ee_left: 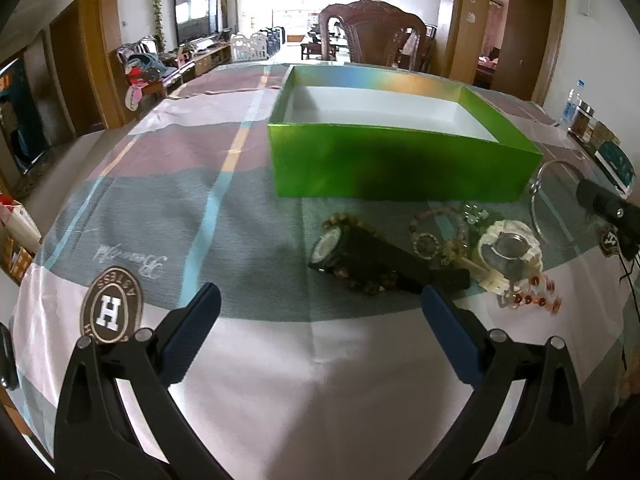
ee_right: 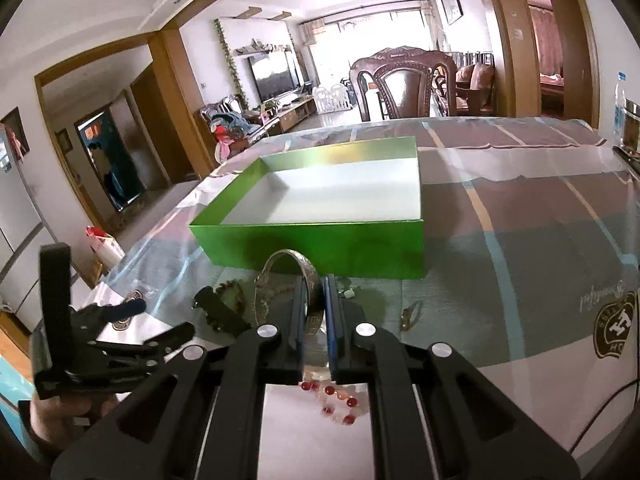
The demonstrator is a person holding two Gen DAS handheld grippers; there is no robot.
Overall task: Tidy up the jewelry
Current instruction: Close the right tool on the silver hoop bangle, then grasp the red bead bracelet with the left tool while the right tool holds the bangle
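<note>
Looking across the tablecloth [ee_left: 132,208], we see the open green box [ee_left: 400,160] with jewelry heaped just before it. Our right gripper [ee_right: 312,304] pinches the silver bangle [ee_right: 310,280] upright between its pads, a grasp only the right wrist view shows. Our left gripper [ee_left: 320,312] hangs spread wide near the black watch [ee_left: 360,258], beside the red-beaded bracelet [ee_left: 532,300].

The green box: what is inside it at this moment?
Inside the green box only a bare white bottom shows, with no jewelry in it. The near wall covers a strip of the bottom just behind it, so that part cannot be checked. The silver bangle is outside, in the right tongs.
</note>
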